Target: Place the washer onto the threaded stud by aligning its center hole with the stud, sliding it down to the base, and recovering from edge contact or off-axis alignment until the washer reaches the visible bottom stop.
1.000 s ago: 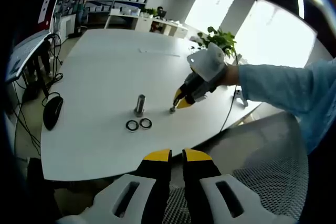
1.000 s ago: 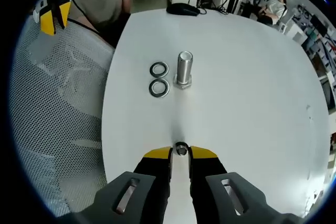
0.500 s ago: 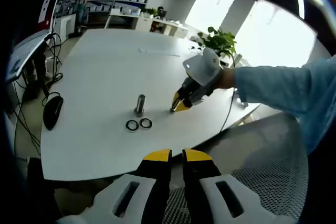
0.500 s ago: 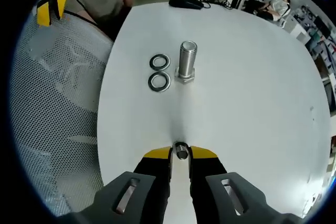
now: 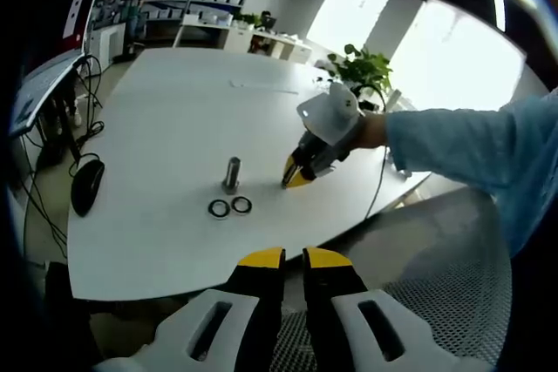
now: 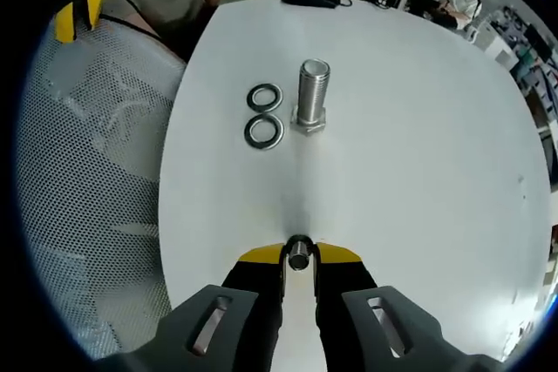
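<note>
Washer (image 6: 299,254) between right gripper (image 6: 299,259) fingers

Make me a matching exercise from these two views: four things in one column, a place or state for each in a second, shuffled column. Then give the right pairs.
Things
1. threaded stud
2. two washers
3. computer mouse
4. right hand-held gripper

Places or states
A. lying flat side by side on the table
B. shut on a small metal piece
C. standing upright on its hex base
D. near the table edge, cable attached

Pairs: 1-C, 2-A, 3-D, 4-B
</note>
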